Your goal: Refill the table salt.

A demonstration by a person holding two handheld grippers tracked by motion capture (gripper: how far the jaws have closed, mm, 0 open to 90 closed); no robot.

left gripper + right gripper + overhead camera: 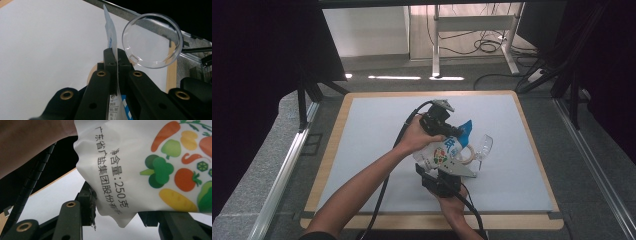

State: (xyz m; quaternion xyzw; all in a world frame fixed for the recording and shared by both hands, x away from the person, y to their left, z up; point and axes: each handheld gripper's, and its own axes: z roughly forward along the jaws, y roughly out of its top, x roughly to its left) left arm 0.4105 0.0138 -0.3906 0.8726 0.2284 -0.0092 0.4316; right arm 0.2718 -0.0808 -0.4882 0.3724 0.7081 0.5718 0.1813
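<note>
Two grippers share one soft white plastic salt pouch (439,152): left gripper (116,58) jaws pinch its thin top seam, right gripper (117,217) jaws cradle its heavier, slippery bottom beside a fragile clear glass (482,147) mid-desk.

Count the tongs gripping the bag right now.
2. The left tongs pinch the bag's flat top edge; the right tongs clamp its lower end from below, next to the clear cup.

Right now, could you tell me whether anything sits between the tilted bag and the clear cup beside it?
Nothing visible does. The bag, pinched at its top edge in the left gripper and gripped low by the right gripper, tilts toward the clear cup, with open space between them.
</note>
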